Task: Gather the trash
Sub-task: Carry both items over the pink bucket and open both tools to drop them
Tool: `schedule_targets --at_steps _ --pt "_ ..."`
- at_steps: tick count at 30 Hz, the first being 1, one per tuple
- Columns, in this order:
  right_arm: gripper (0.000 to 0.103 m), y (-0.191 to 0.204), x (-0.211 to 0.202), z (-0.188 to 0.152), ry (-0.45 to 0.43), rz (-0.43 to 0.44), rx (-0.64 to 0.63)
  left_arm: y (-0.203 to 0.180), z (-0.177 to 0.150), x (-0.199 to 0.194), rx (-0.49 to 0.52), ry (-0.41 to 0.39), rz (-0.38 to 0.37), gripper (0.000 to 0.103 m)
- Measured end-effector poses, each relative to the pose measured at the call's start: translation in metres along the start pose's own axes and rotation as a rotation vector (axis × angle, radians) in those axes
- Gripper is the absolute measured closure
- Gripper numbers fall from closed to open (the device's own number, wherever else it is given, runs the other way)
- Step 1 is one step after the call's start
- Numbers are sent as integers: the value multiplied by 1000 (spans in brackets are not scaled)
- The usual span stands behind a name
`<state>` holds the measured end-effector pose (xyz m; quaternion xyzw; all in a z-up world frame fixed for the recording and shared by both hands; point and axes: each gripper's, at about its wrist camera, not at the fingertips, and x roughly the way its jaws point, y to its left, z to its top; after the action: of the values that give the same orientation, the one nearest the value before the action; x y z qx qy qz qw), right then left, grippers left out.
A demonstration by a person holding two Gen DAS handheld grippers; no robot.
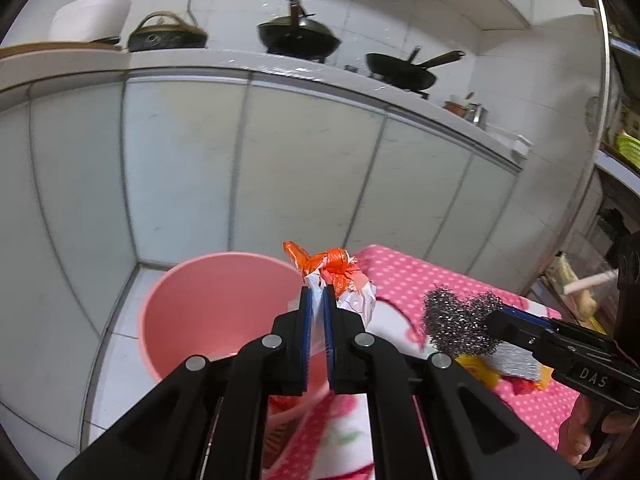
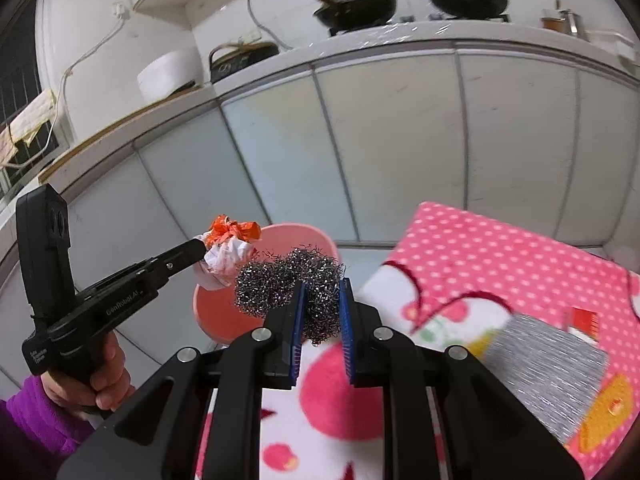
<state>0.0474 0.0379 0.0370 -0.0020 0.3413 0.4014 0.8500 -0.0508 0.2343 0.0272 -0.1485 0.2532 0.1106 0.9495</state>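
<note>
Left gripper [image 1: 318,300] clamped on a crumpled white-and-orange wad of wrapper [image 1: 340,280], hanging at the near rim of the round pink plastic bin [image 1: 192,308]. Right gripper [image 2: 323,300] pinching a tangled steel-wool scourer [image 2: 288,284], nearer the pink polka-dot cloth [image 2: 500,248]. Bin ahead and below both; left nearer, probably 1 short reach from release.

Home kitchen: woks [image 1: 299,38], tiled counter [image 1: 200,62].
</note>
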Motion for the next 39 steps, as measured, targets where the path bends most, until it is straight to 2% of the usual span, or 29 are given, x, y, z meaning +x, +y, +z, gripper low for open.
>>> schedule_targets --at_steps 11,18,20,23,27,39 --pt "86 36 77 5 106 20 -85 40 -27 28 -16 97 118 97" --pt "86 37 103 -2 143 27 -52 55 -42 37 -48 145 153 95" --pt "81 36 105 -3 149 32 -46 58 -43 39 -56 150 157 96" --pt "79 35 105 -3 153 41 -44 61 -44 41 -67 160 160 92" --pt "79 34 102 -2 144 45 -41 61 -43 41 -79 167 163 77" --pt "79 28 51 -12 75 22 -52 51 -37 29 -122 151 108 76"
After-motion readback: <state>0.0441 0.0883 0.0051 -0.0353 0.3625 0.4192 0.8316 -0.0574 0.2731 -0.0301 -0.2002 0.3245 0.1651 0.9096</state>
